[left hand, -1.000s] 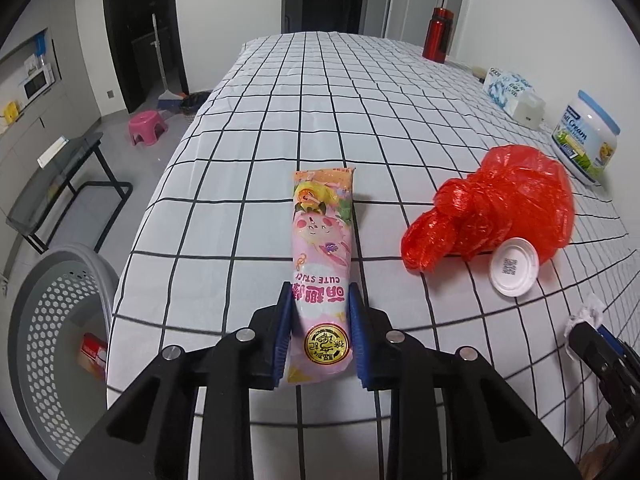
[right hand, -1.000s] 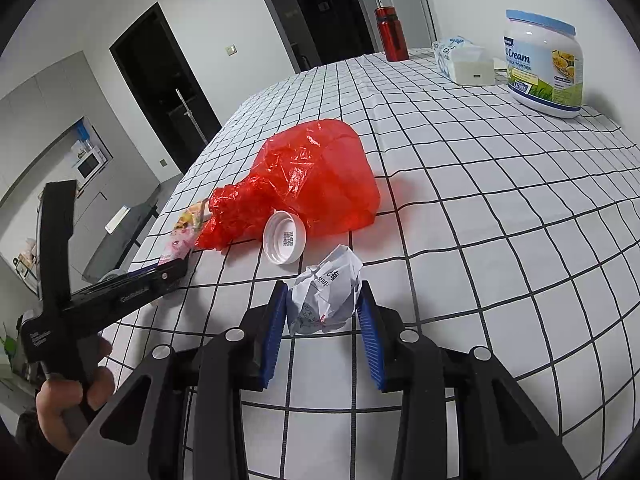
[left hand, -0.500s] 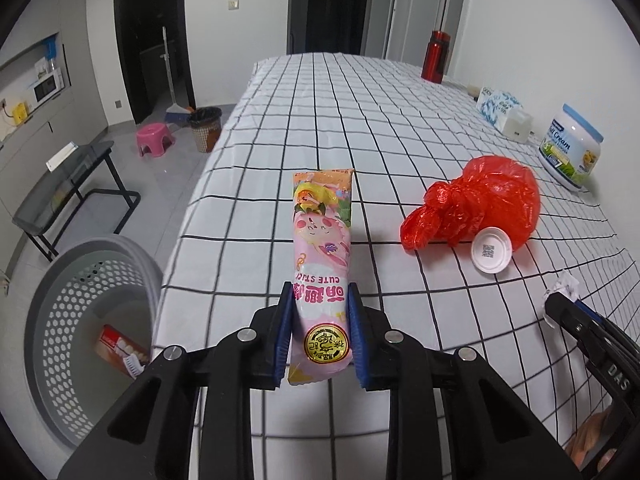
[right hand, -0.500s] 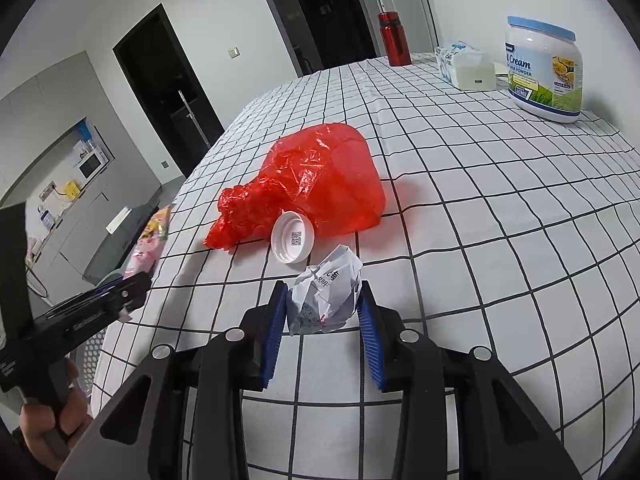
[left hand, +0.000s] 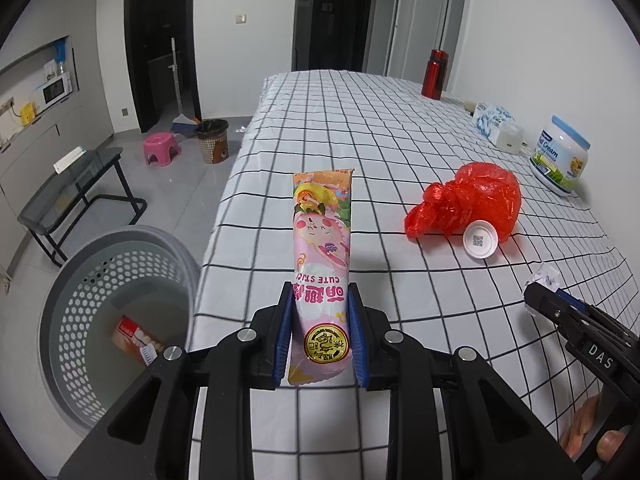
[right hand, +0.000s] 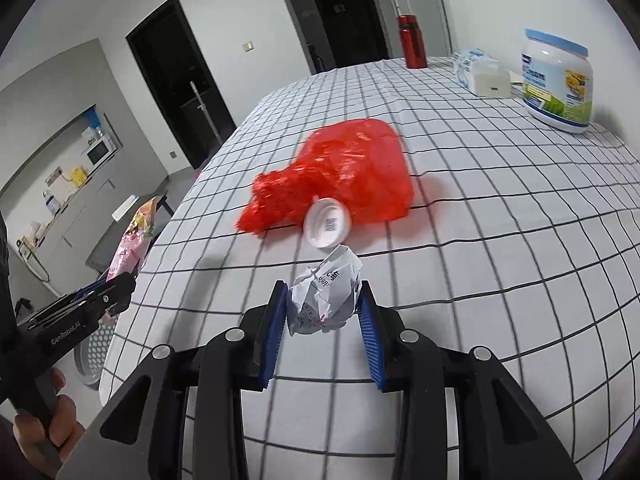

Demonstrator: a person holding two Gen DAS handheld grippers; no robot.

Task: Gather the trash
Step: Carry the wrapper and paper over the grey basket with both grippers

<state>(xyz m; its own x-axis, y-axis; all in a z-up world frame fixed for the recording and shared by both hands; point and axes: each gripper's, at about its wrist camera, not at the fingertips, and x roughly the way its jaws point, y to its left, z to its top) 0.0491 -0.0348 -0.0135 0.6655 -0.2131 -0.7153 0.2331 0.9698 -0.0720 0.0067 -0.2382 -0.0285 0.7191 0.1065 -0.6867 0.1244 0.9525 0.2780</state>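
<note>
Your left gripper (left hand: 320, 336) clamps pink snack wrapper (left hand: 323, 236), right gripper (right hand: 323, 312) clamps crumpled paper (right hand: 326, 292); next, drop both w/ care into gray perforated basket (left hand: 76, 280).

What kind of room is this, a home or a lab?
Probably a small flat: a microwave sits in a wall niche, a pink plastic stool stands beside a broom, and a checked cloth covers the big table.

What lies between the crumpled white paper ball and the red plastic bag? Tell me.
A round white cap with a printed code lies between them, resting against the red plastic bag just beyond the crumpled white paper ball; right wrist view.
</note>
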